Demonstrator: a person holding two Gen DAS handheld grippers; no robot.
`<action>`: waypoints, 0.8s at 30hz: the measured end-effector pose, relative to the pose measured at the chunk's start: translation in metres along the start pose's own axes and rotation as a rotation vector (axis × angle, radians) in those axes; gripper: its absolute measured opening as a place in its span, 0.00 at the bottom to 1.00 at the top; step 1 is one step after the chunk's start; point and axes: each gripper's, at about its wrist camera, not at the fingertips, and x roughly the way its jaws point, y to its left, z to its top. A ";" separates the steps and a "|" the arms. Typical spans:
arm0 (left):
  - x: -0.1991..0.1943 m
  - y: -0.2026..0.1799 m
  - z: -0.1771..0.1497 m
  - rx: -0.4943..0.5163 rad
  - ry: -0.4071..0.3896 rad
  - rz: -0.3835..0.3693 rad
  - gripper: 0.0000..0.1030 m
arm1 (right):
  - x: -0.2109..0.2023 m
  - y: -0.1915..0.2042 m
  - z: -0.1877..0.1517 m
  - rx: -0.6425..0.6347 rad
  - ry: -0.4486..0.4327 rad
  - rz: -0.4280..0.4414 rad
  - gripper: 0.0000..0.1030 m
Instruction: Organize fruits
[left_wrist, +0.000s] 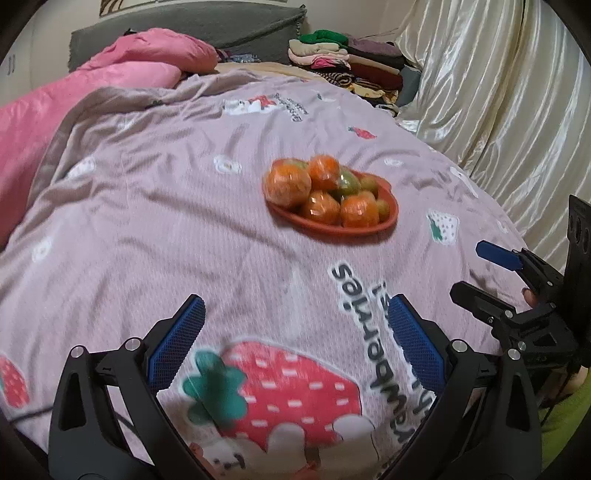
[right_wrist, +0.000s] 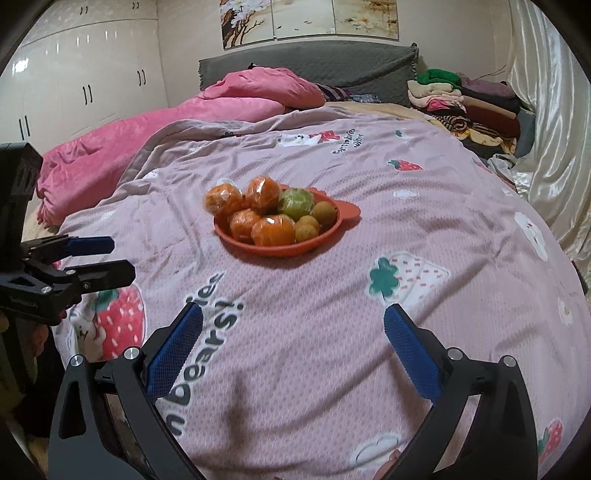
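Ahead of both grippers, left gripper (left_wrist: 291, 347) and right gripper (right_wrist: 293, 350) spread wide and empty, sits an orange oval plastic dish (right_wrist: 280, 249) heaped with wrapped oranges (right_wrist: 274, 230).

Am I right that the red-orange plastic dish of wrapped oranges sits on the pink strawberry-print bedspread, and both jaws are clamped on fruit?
Not quite. The red-orange plastic dish does sit on the pink strawberry-print bedspread, but both wrist views show the jaws open and empty.
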 end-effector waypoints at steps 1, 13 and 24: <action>0.000 0.000 -0.004 0.002 0.006 -0.004 0.91 | -0.001 0.001 -0.003 0.004 0.002 0.001 0.95; -0.003 0.008 -0.029 -0.015 -0.003 -0.004 0.91 | -0.004 0.018 -0.020 0.008 0.015 -0.021 0.95; -0.004 0.006 -0.029 -0.012 -0.005 -0.028 0.91 | -0.002 0.023 -0.023 0.009 0.020 -0.031 0.95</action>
